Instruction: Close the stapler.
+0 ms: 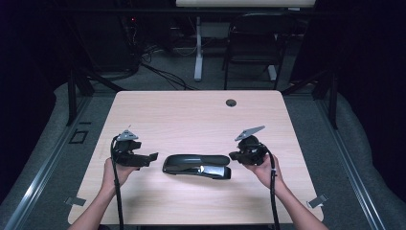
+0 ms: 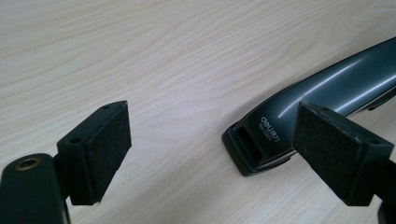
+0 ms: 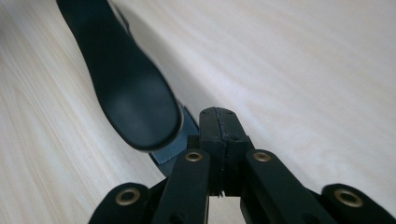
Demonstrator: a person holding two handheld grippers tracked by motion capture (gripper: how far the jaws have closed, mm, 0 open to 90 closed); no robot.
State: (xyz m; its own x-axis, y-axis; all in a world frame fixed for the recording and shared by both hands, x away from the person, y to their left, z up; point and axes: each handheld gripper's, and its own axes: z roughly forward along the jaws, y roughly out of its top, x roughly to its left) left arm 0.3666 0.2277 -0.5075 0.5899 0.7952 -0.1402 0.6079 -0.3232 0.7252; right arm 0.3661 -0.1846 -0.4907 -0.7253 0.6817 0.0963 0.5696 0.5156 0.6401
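Observation:
A glossy black stapler (image 1: 196,166) lies lengthwise across the near middle of the pale wooden table (image 1: 191,115). My left gripper (image 1: 150,158) sits just off its left end with jaws wide open and nothing between them. In the left gripper view the stapler (image 2: 327,88), with white lettering on its end, lies ahead of the right pad (image 2: 336,154), and the left gripper (image 2: 215,130) spans bare wood. My right gripper (image 1: 233,155) is at the stapler's right end. In the right gripper view the right gripper (image 3: 219,116) is shut on nothing, right beside the rounded stapler end (image 3: 126,88); contact is unclear.
A round cable hole (image 1: 231,102) sits near the table's far edge. Beyond the table stand a dark chair (image 1: 256,43) and a white desk leg (image 1: 198,48). Small tape marks (image 1: 75,201) lie at the near corners. Bare wood stretches behind the stapler.

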